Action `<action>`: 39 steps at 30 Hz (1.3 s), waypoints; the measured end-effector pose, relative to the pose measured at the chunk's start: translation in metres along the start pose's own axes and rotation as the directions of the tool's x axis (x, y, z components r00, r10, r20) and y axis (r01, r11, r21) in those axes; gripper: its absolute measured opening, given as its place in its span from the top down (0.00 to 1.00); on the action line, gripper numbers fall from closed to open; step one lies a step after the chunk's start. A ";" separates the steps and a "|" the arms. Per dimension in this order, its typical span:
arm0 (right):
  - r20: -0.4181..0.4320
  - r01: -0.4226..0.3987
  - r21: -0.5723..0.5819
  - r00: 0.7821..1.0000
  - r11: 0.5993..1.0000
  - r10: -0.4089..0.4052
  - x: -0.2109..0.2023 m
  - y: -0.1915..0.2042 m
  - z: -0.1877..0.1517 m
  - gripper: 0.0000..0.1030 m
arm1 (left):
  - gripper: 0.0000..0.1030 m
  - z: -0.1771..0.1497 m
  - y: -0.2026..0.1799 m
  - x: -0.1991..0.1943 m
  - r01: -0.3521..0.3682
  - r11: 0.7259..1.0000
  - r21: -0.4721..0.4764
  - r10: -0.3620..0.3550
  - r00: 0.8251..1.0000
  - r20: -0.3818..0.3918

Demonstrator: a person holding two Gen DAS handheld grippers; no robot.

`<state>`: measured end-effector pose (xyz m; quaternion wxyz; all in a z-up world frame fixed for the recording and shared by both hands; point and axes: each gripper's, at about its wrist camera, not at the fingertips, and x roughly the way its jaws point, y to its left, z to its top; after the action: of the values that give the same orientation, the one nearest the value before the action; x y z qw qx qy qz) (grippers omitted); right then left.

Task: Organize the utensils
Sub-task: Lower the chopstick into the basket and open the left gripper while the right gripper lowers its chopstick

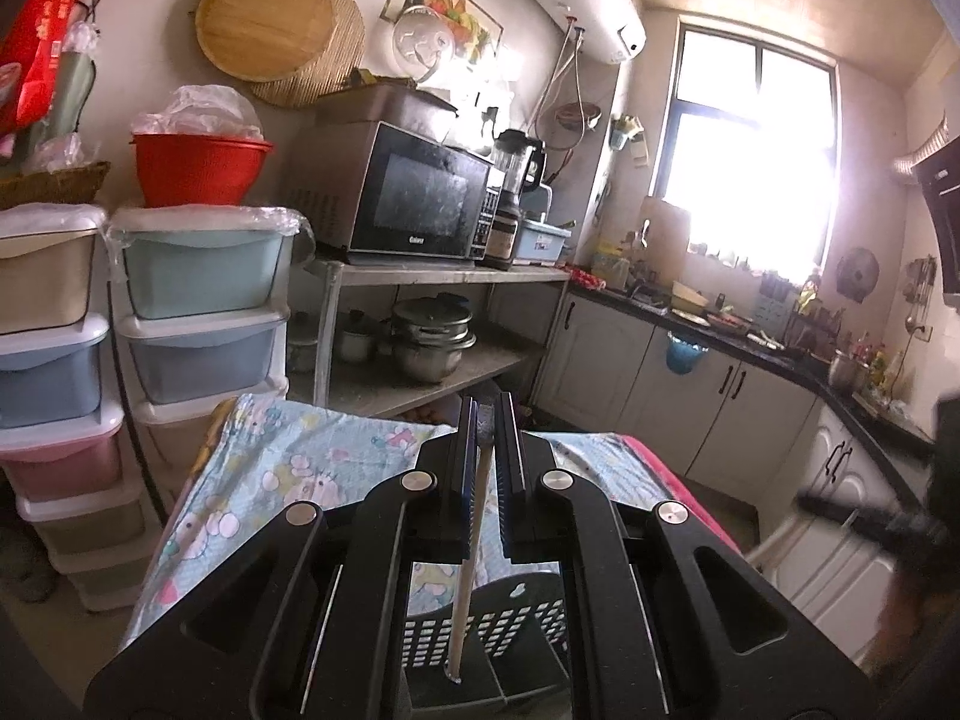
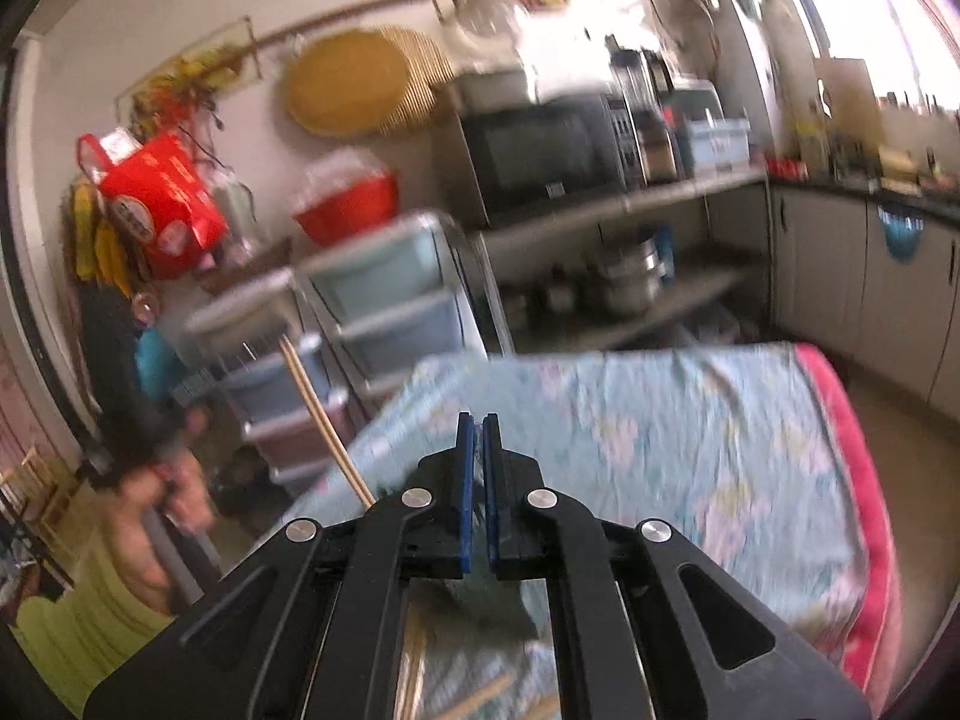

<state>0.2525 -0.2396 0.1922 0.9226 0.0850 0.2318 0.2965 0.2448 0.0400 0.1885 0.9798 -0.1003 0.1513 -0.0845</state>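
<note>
**Chopstick held above the perforated basket**

While the left gripper (image 1: 486, 420) stays out of it, a pale chopstick (image 1: 471, 546) is clenched between its blue pads, running down the lower centre of the left wrist view to a dark perforated basket (image 1: 516, 618). The right gripper (image 2: 478, 426) is closed with nothing visible between its pads. More chopsticks (image 2: 414, 669) lie blurred at its frame's bottom edge, on the floral tablecloth (image 2: 690, 420). Stacked pastel drawers (image 1: 204, 300) occupy the left.

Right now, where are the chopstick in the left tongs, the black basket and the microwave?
chopstick (image 1: 474, 546): left wrist view, mid-shaft, between the shut tongs.
black basket (image 1: 516, 618): left wrist view, perforated wall below the tongs.
microwave (image 1: 420, 198): left wrist view, the dark door glass.
</note>
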 end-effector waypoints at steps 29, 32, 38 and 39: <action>0.065 -0.028 -0.056 0.997 0.998 0.032 0.044 0.031 0.039 0.97 | 0.79 -0.043 0.016 0.038 -0.029 0.999 0.020 0.031 0.991 -0.131; 0.061 -0.030 -0.061 0.998 0.998 0.033 0.046 0.034 0.039 0.97 | 0.69 -0.043 0.020 0.035 -0.031 0.999 0.009 0.032 0.991 -0.132; 0.066 -0.038 -0.042 0.997 0.998 0.041 0.047 0.033 0.038 0.97 | 0.54 -0.045 0.021 0.029 -0.037 0.999 0.011 0.038 0.991 -0.131; 0.063 -0.046 -0.036 0.997 0.998 0.048 0.047 0.033 0.038 0.97 | 0.52 -0.046 0.023 0.027 -0.039 0.999 0.006 0.040 0.990 -0.135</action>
<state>0.2880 -0.1861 0.2172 0.9236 0.0841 0.1951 0.3191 0.2583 0.0488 0.1328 0.9689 -0.0898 0.2192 -0.0719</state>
